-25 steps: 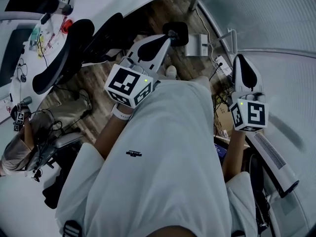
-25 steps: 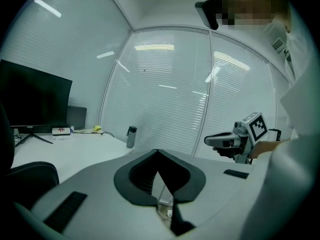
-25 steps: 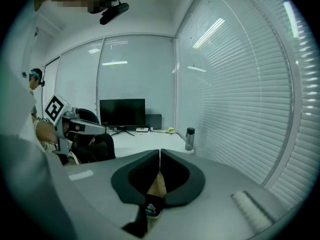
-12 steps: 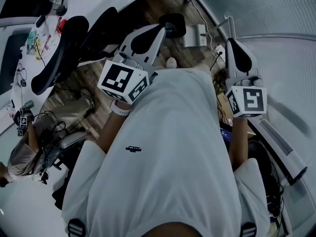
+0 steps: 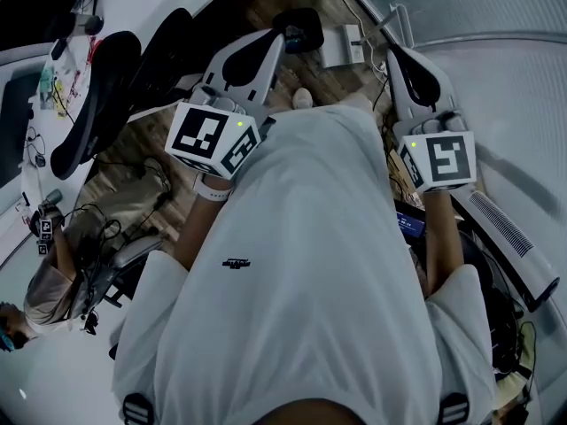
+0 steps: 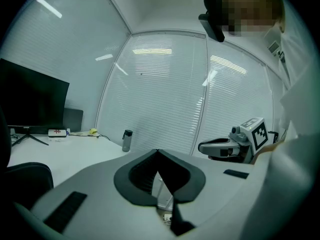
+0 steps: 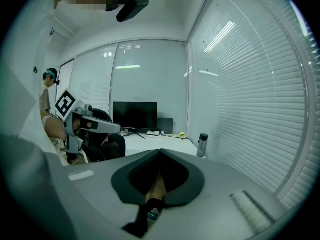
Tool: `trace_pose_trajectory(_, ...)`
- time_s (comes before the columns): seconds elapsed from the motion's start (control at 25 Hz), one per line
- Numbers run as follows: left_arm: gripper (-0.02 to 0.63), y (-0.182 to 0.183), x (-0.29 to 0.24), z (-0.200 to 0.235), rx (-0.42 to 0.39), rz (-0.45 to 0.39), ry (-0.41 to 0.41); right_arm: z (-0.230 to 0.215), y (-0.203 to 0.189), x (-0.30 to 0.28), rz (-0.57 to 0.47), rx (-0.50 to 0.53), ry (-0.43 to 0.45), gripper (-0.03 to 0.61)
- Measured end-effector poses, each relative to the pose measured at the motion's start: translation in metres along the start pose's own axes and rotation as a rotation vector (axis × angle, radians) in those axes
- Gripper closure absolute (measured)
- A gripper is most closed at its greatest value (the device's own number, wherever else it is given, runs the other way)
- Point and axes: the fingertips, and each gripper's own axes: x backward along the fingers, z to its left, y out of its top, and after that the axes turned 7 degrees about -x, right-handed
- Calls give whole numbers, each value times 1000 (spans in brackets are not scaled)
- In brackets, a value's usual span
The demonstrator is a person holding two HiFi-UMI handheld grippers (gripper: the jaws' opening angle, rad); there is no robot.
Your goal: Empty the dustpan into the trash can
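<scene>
Dustpan, trash can: I find neither in any view. Left gripper (image 5: 275,44) and right gripper (image 5: 396,53) both have jaws pressed together, nothing between. Only the gripper views show the bottle (image 6: 127,140) on the white desk (image 6: 75,154); only the head view shows the office chair (image 5: 97,104). Both hands are held forward of the torso, well apart, grippers tipped slightly down.

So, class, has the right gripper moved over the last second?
Yes: the right gripper has shifted slightly left, toward the white box on the floor.

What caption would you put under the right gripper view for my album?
Shut, empty right gripper faces a white desk with a black monitor and a bottle.
</scene>
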Motion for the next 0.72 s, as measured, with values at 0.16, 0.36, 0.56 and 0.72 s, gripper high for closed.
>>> trace_pose_trajectory(0.16, 606, 3, -1, -3, 8, -9, -1, 2, -3, -3, 13, -17, 13, 567)
trace_pose_trajectory(0.36, 606, -1, 2, -7, 18, -2, -10, 8, -2, -1, 12, -9, 10, 568)
trace_pose_trajectory(0.56, 606, -1, 4, -5, 21, -3, -19, 11, -3, -3, 17, -13, 4, 568)
trace_pose_trajectory(0.72, 606, -2, 6, -6, 22, -3, -28, 12, -2, 0, 19, -14, -4, 568)
